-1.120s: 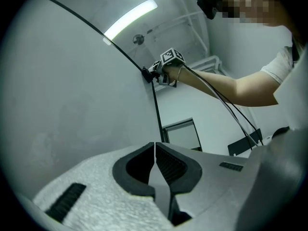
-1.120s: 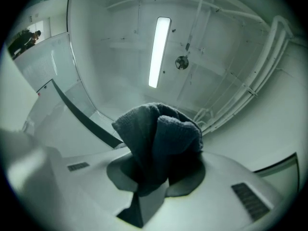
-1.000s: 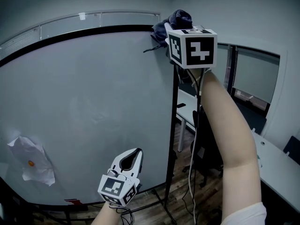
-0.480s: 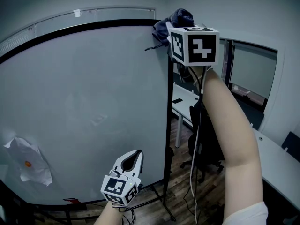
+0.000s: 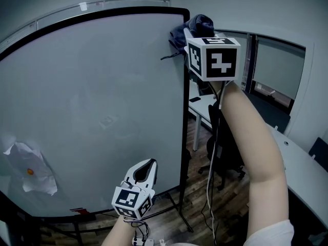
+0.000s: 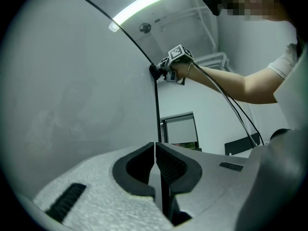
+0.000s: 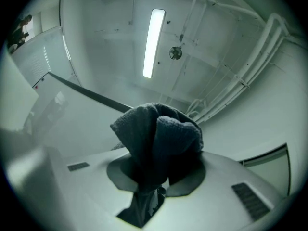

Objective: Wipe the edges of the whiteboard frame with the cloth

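The whiteboard [image 5: 97,101] has a black frame [image 5: 185,111]. My right gripper [image 5: 195,37] is raised to the frame's right edge, just below the top right corner, and is shut on a dark cloth [image 5: 193,24] bunched against that edge. In the right gripper view the cloth [image 7: 156,134] fills the jaws of that gripper [image 7: 155,172], with the frame's black strip [image 7: 91,96] behind it. My left gripper [image 5: 142,176] hangs low before the board's lower part, shut and holding nothing. The left gripper view shows its jaws closed [image 6: 155,153] and the cloth [image 6: 155,72] far up on the frame [image 6: 158,109].
A crumpled paper [image 5: 31,173] with an orange dot clings to the board's lower left. Beyond the board's right edge stand a dark chair [image 5: 223,147] and white desks [image 5: 302,178]. A cable [image 5: 211,158] hangs from the right gripper. The board's stand legs [image 5: 179,217] rest on wood floor.
The cloth has slid from the frame's top right corner to a little below it on the right edge. The left gripper has barely moved.
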`<move>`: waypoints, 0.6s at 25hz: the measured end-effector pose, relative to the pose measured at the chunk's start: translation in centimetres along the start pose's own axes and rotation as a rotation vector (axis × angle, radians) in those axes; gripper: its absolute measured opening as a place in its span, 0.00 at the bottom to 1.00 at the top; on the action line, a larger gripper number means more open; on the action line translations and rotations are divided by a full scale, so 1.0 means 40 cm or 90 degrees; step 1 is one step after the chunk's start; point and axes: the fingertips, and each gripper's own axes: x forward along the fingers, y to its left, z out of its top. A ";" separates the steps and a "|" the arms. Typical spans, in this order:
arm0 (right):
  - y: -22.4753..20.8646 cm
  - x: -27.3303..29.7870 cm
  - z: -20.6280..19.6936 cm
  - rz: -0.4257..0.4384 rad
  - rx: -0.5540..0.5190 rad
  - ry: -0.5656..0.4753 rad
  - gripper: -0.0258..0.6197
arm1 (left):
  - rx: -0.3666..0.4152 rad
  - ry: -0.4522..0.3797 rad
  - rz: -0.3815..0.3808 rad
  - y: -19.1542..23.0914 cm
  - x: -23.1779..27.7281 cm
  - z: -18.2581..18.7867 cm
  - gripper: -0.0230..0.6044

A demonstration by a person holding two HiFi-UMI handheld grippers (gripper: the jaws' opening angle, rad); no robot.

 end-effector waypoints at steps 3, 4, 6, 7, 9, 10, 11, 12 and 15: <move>0.008 -0.012 -0.025 0.006 -0.017 0.022 0.16 | -0.010 0.000 -0.004 -0.014 0.006 -0.011 0.08; 0.013 -0.015 -0.036 0.012 -0.020 0.028 0.16 | -0.012 0.002 -0.006 -0.021 0.007 -0.016 0.08; 0.024 -0.026 -0.063 0.019 -0.025 0.040 0.16 | -0.015 0.006 -0.009 -0.032 0.005 -0.027 0.08; 0.030 -0.032 -0.078 0.020 -0.028 0.044 0.16 | -0.016 0.009 -0.010 -0.037 0.004 -0.032 0.08; 0.039 -0.046 -0.106 0.018 -0.032 0.051 0.16 | -0.020 0.011 -0.011 -0.047 0.004 -0.040 0.08; 0.041 -0.052 -0.119 0.017 -0.033 0.054 0.16 | -0.021 0.012 -0.013 -0.051 0.005 -0.042 0.08; 0.043 -0.059 -0.130 0.017 -0.034 0.058 0.16 | -0.021 0.013 -0.014 -0.056 0.006 -0.045 0.08; 0.045 -0.065 -0.142 0.018 -0.034 0.062 0.16 | -0.022 0.014 -0.015 -0.059 0.006 -0.049 0.08; 0.059 -0.085 -0.185 0.029 -0.019 0.077 0.16 | -0.031 0.020 -0.016 -0.066 0.000 -0.072 0.08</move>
